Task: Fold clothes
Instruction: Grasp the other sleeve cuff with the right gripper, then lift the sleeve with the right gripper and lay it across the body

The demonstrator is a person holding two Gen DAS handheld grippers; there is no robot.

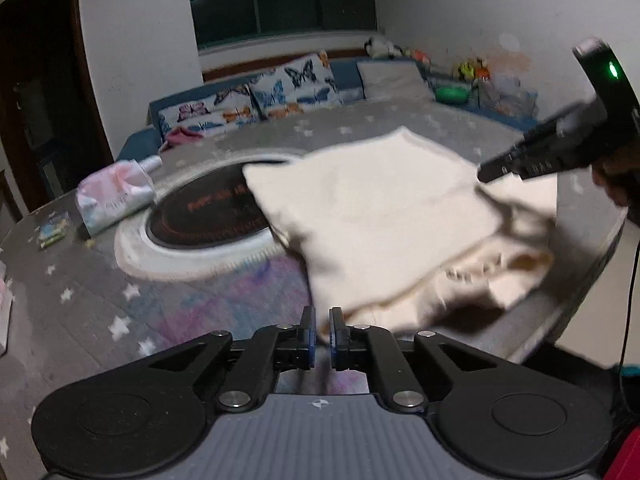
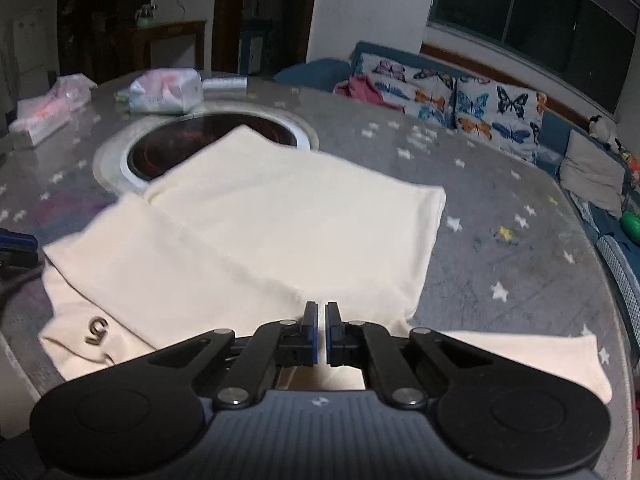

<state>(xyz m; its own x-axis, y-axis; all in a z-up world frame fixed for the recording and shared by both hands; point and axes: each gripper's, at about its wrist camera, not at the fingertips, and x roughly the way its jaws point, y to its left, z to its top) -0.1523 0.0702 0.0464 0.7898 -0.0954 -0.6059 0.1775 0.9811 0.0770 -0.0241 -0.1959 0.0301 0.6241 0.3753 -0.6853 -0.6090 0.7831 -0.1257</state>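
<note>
The garment (image 2: 256, 236) lay on the desk (image 2: 500, 208), its far corner over the round cooktop (image 2: 160, 148) set into the desk's middle. Beyond the cooktop lay a tissue pack (image 2: 166, 92); to its left, near the desk's edge, another pack (image 2: 44, 114). Behind the desk, right of the cooktop, cushions (image 2: 460, 100) sat on a sofa (image 2: 554, 130).

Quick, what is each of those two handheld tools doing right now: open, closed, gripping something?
Left tool: closed at the cream garment's edge; grip unclear.
Right tool: closed over the garment; grip unclear.
</note>
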